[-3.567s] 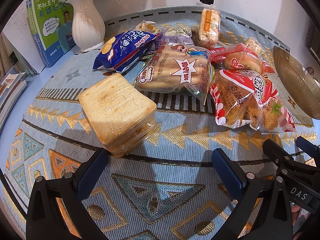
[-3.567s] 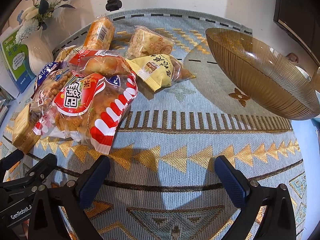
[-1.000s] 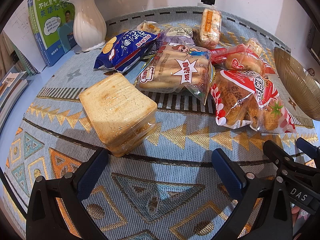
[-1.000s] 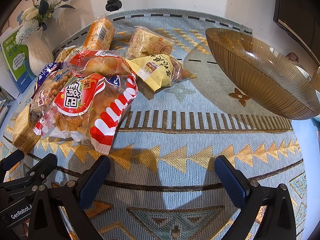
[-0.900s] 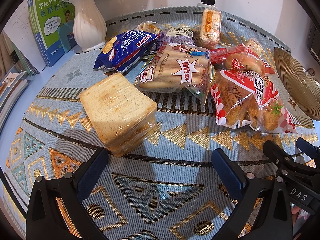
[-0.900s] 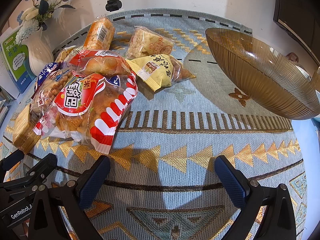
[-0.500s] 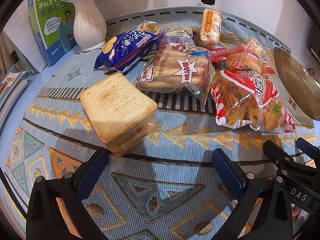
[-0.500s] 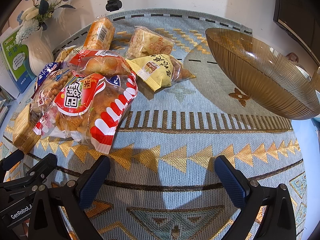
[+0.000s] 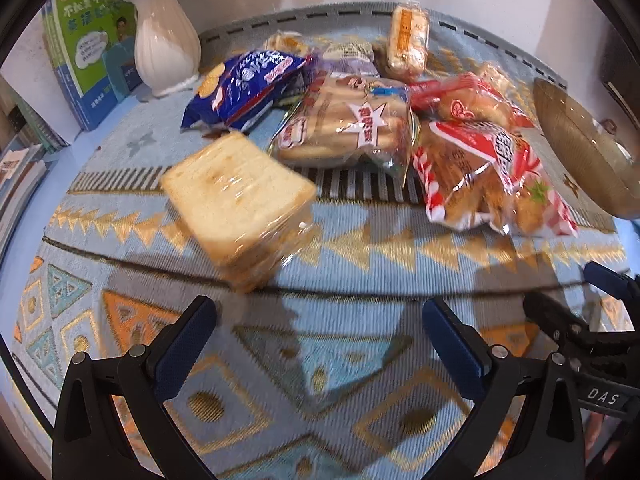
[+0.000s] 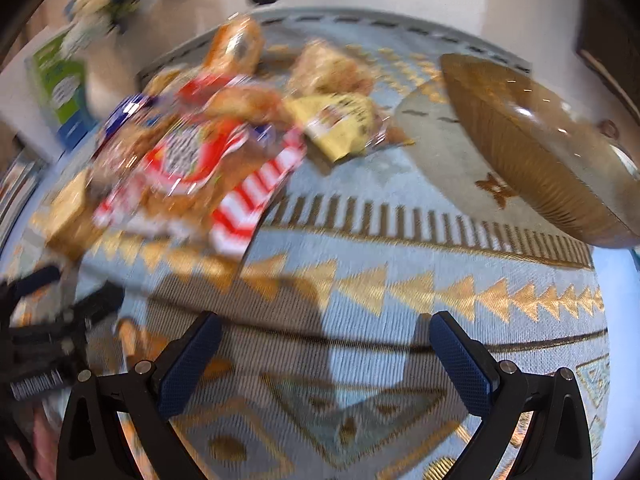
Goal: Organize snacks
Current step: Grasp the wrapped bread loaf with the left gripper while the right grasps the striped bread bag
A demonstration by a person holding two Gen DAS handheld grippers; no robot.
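Several wrapped snacks lie on the patterned cloth: a clear-wrapped stack of sliced bread (image 9: 240, 208), a blue biscuit bag (image 9: 244, 88), a bag of bread sticks (image 9: 352, 128), and a red-and-white bag (image 9: 488, 176), also in the right wrist view (image 10: 200, 168). A yellow packet (image 10: 344, 124) lies near the amber glass bowl (image 10: 532, 148). My left gripper (image 9: 320, 328) is open and empty, just short of the sliced bread. My right gripper (image 10: 326, 344) is open and empty over bare cloth, right of the red-and-white bag.
A white vase (image 9: 164, 44) and green-blue books (image 9: 88, 52) stand at the back left. The bowl's rim (image 9: 580, 148) shows at the right in the left wrist view. The other gripper (image 9: 592, 344) shows at the lower right there.
Both views have begun to move and are blurred. The right wrist view has shifted right and lifted slightly; the snacks and bowl sit further right in it. Both grippers stay open.
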